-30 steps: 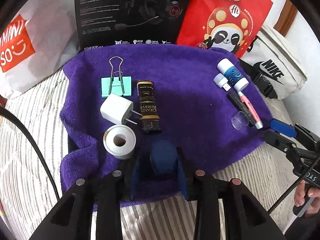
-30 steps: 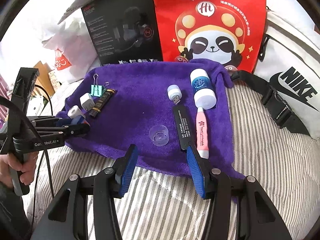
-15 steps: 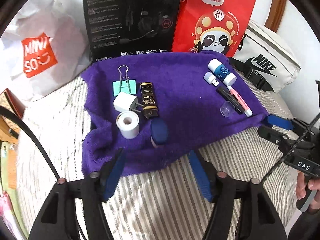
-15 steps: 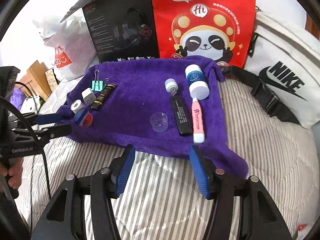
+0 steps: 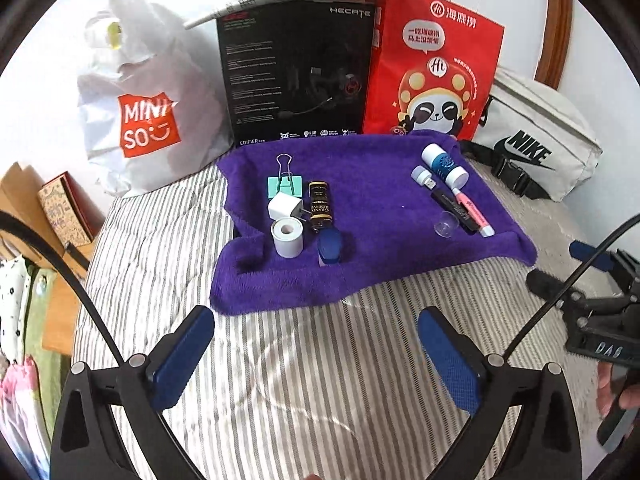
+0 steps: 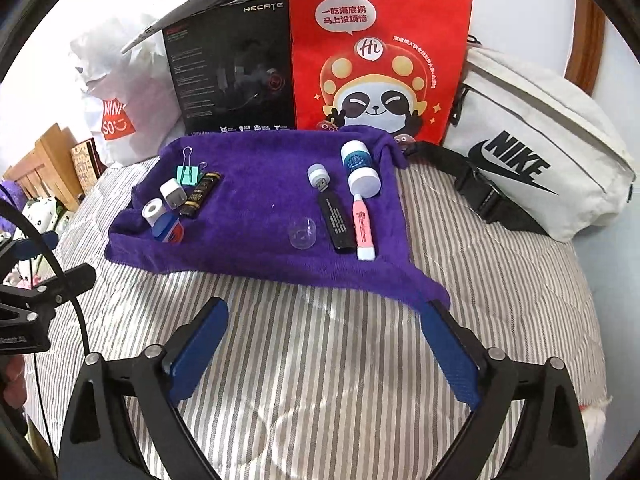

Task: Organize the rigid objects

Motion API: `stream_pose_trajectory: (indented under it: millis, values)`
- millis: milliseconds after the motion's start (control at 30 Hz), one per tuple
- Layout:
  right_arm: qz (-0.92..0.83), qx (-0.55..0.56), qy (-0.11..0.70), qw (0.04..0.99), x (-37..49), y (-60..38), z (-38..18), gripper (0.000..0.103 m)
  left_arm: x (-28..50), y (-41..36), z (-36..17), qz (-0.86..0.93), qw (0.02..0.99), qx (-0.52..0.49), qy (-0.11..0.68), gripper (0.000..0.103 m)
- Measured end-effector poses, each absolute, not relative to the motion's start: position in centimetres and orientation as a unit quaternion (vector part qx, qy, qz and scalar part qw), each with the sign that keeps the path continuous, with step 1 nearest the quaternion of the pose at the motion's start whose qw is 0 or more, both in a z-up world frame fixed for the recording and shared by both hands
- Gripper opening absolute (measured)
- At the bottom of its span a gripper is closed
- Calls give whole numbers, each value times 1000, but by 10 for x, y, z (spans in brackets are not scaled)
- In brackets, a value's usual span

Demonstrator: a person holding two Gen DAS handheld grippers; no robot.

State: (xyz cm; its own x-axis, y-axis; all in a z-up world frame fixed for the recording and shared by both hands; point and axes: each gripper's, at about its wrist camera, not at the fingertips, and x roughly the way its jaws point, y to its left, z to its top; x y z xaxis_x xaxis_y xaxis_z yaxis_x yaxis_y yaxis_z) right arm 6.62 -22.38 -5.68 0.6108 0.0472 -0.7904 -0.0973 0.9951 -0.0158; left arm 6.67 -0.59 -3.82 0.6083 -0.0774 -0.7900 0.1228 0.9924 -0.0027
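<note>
A purple towel (image 5: 372, 208) (image 6: 256, 184) lies on the striped bed. On its left side lie a green binder clip (image 5: 285, 184), a white charger (image 5: 282, 206), a white tape roll (image 5: 287, 237), a black-gold box (image 5: 320, 206) and a blue-capped item (image 5: 329, 246) (image 6: 166, 229). On its right side lie a blue-white bottle (image 6: 358, 170), a small USB plug (image 6: 318, 176), a black stick (image 6: 338, 220), a pink pen (image 6: 363, 228) and a clear cap (image 6: 302, 233). My left gripper (image 5: 316, 360) and right gripper (image 6: 324, 356) are both open and empty, over the bed in front of the towel.
Behind the towel stand a white Miniso bag (image 5: 148, 120), a black headset box (image 5: 296, 76) and a red panda bag (image 6: 380, 52). A white Nike pouch (image 6: 532, 140) lies at the right. Wooden furniture (image 5: 28, 200) is at the left of the bed.
My left gripper opened, left the blue-capped item on the towel beside the tape roll, and pulled back. My right gripper also drew back from the towel, still open.
</note>
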Motion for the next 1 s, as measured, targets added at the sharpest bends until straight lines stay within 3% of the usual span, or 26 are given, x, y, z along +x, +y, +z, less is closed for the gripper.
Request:
stream_pose_trajectory:
  millis: [200, 1000]
  values:
    - [22, -44, 431, 901, 46, -214, -44, 103, 45, -2, -25, -42, 901, -2, 431, 103]
    - [-2, -16, 418, 908, 7, -226, -11, 103, 15, 5, -15, -30, 902, -8, 430, 103]
